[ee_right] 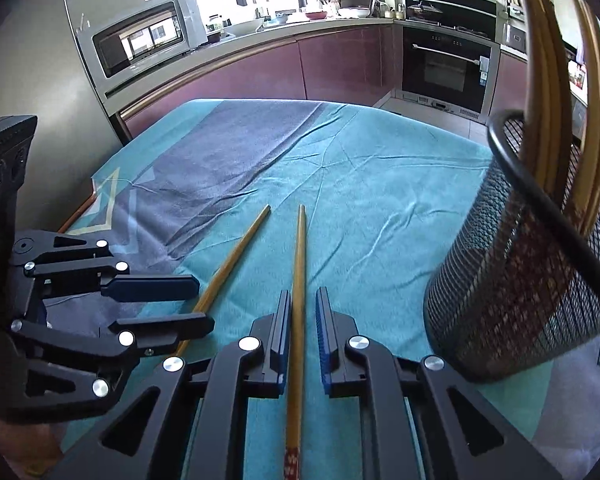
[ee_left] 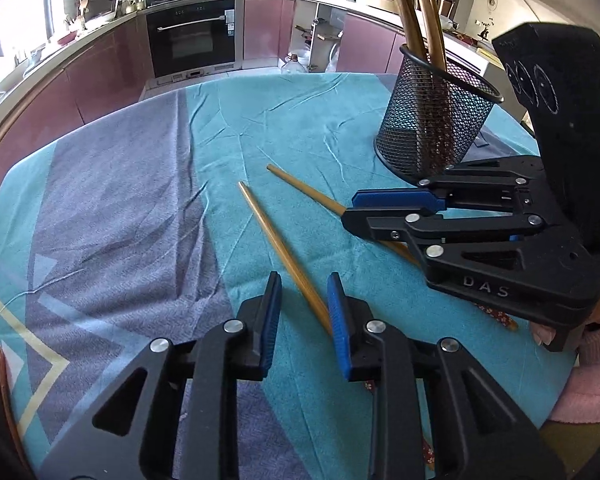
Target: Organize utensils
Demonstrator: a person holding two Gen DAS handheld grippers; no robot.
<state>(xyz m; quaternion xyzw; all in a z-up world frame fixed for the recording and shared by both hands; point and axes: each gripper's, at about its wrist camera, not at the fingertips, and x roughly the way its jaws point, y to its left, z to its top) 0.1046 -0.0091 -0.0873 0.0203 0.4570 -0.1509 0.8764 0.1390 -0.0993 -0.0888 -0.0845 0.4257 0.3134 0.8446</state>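
Observation:
Two wooden chopsticks lie on the teal tablecloth. One chopstick (ee_left: 284, 252) runs between the blue pads of my left gripper (ee_left: 304, 292), which is open around it without touching. The other chopstick (ee_right: 298, 280) lies between the pads of my right gripper (ee_right: 303, 308), also open with a small gap each side. The right gripper shows in the left wrist view (ee_left: 352, 208), the left gripper in the right wrist view (ee_right: 202, 300). A black mesh holder (ee_left: 432, 120) with several chopsticks standing in it is at the right; it also shows in the right wrist view (ee_right: 512, 272).
The teal and grey tablecloth (ee_left: 140, 200) covers the whole table. Kitchen cabinets, an oven (ee_left: 192, 36) and a microwave (ee_right: 148, 36) stand beyond the table's far edge. A pink sleeve (ee_left: 588, 364) is at the right edge.

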